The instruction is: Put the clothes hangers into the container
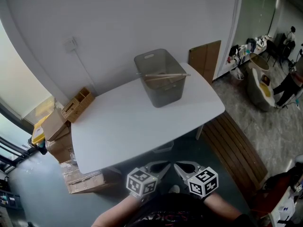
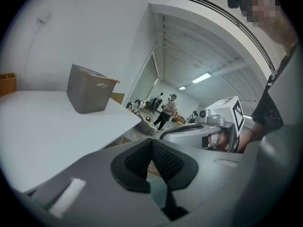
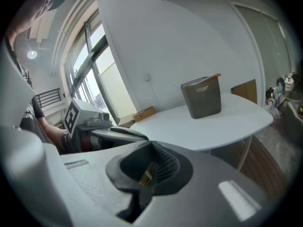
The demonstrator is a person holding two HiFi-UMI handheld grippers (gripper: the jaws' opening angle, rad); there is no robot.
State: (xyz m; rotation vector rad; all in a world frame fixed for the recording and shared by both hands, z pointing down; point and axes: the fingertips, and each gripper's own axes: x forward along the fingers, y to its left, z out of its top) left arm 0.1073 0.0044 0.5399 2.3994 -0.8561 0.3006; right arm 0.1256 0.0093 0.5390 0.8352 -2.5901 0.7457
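A grey plastic container (image 1: 161, 86) stands at the far side of the white table (image 1: 118, 126). Wooden clothes hangers (image 1: 163, 75) lie in it, one resting across its rim. Both grippers hang below the table's near edge, close to the person's body and well short of the container. My left gripper (image 1: 163, 165) and my right gripper (image 1: 179, 166) sit side by side, each shut with nothing held. The left gripper view has the container (image 2: 90, 96) ahead beyond my shut left gripper (image 2: 152, 144). In the right gripper view the container (image 3: 202, 98) stands past my shut right gripper (image 3: 151, 148).
A small wooden box (image 1: 78, 104) sits at the table's far left corner. Cardboard boxes (image 1: 56, 129) are stacked on the floor to the left. A slatted wooden bench (image 1: 234, 148) lies right of the table, and a brown board (image 1: 204, 58) leans on the wall. People stand in the room at the right.
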